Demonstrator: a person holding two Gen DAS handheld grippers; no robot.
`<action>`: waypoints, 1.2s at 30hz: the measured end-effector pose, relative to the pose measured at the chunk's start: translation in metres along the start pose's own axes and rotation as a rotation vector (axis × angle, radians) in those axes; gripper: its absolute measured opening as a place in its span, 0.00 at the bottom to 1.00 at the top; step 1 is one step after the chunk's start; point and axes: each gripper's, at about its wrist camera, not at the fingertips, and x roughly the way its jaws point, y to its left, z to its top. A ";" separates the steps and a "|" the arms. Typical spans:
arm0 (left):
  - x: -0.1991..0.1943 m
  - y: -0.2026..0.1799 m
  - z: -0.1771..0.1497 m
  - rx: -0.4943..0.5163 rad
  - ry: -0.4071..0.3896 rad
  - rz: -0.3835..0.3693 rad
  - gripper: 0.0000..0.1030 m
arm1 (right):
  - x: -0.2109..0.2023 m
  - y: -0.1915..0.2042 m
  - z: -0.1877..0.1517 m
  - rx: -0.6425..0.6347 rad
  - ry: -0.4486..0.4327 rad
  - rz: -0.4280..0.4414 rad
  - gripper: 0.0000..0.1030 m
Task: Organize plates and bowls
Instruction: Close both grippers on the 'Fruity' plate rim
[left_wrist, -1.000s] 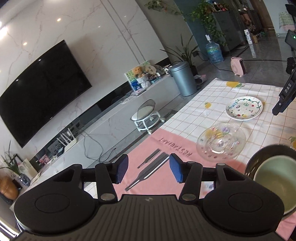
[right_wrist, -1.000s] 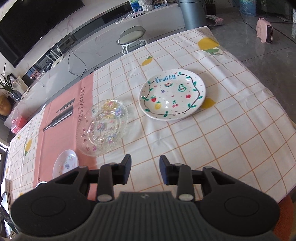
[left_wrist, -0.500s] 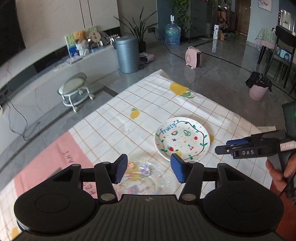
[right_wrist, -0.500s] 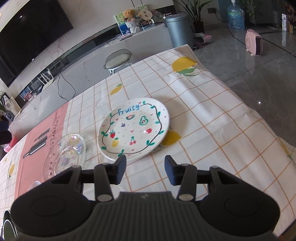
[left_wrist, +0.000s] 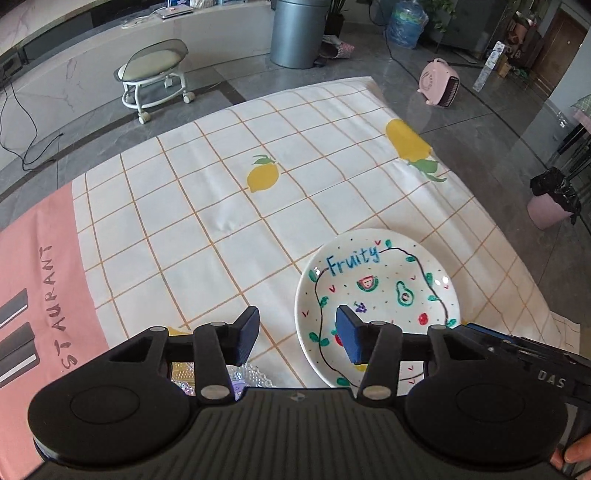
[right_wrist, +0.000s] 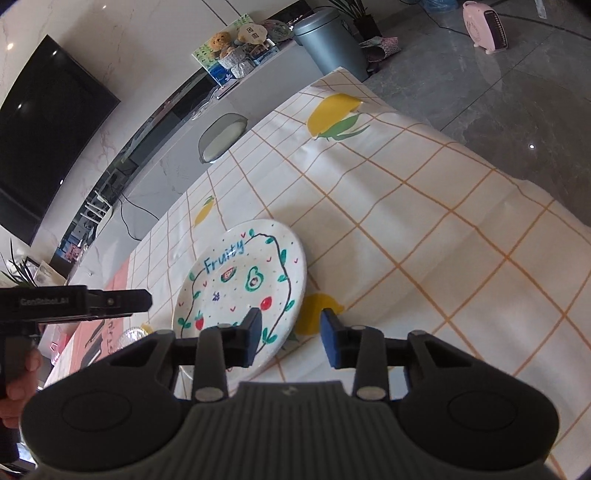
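Note:
The white "Fruity" plate (left_wrist: 376, 291) (right_wrist: 240, 280) lies flat on the checked tablecloth (left_wrist: 221, 206). My left gripper (left_wrist: 297, 332) hangs over the plate's left rim, one finger above the plate and the other above the cloth. Its jaws are closing, and the pads press on nothing. My right gripper (right_wrist: 290, 334) straddles the plate's right rim in the same way; its jaws are closing too and stand apart from the plate. A patterned glass plate (left_wrist: 255, 373) (right_wrist: 133, 334) peeks out beneath the left gripper. Each gripper shows side-on at the edge of the other's view.
The far table edge (left_wrist: 303, 88) drops to a grey floor. A wheeled stool (left_wrist: 155, 74), a grey bin (left_wrist: 299, 33), a pink heater (left_wrist: 439, 86) and a pink waste bin (left_wrist: 546, 210) stand there. A pink "RESTAURANT" mat (left_wrist: 37, 280) covers the table's left part.
The left view swung from the TV wall and pink mat over to the Fruity plate. Both grippers came down close to that plate. The right jaws widened, then narrowed.

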 end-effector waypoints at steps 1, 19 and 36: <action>0.007 0.000 0.001 -0.006 0.010 0.004 0.54 | 0.001 -0.003 0.001 0.011 -0.003 0.011 0.30; 0.024 -0.001 -0.001 -0.175 0.048 -0.038 0.21 | 0.015 -0.028 0.006 0.196 -0.005 0.106 0.04; -0.055 -0.054 -0.051 -0.245 -0.056 -0.068 0.17 | -0.061 -0.054 -0.014 0.262 0.017 0.131 0.05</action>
